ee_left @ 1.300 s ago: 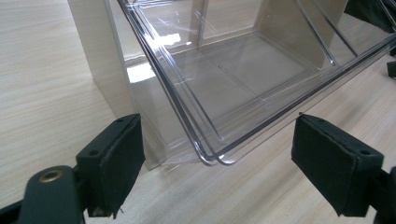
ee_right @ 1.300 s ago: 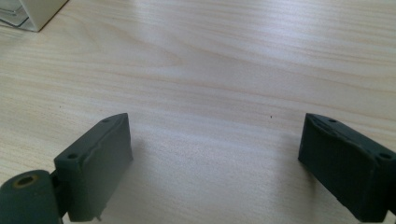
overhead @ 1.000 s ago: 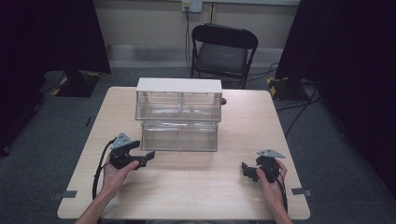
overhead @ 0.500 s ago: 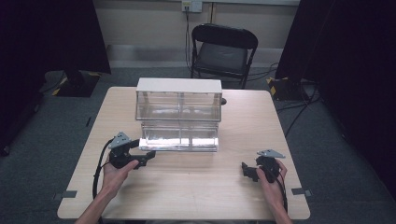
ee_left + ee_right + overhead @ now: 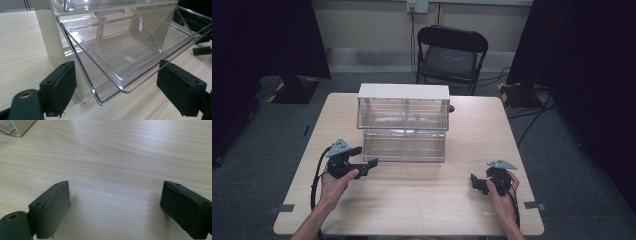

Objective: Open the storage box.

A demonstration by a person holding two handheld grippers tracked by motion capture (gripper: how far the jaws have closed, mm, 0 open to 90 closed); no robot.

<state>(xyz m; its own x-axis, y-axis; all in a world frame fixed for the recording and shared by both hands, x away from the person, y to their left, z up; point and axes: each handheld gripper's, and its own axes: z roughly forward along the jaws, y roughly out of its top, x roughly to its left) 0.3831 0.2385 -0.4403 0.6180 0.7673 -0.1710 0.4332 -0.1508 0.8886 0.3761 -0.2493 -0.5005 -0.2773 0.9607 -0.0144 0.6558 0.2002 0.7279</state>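
A clear two-tier drawer cabinet [image 5: 403,107] with a white top stands mid-table. Its lower drawer [image 5: 404,147] is pulled out toward me and looks empty. My left gripper [image 5: 364,157] sits at the drawer's front left corner and is open. In the left gripper view the clear corner of the drawer [image 5: 120,55] lies between the wide-apart pads [image 5: 62,85] of that gripper [image 5: 122,88], and neither pad touches it. My right gripper [image 5: 476,183] rests low over bare table to the drawer's right, also open [image 5: 120,207], with nothing between its jaws.
The wooden table [image 5: 422,210] has free room in front of the cabinet and on both sides. A corner of the cabinet [image 5: 15,126] shows at the top left of the right gripper view. A black folding chair [image 5: 452,55] stands beyond the far edge.
The left gripper has shifted only slightly beside the drawer's corner, and the glare on the drawer front has changed. The drawer stays pulled out. The right gripper has not moved.
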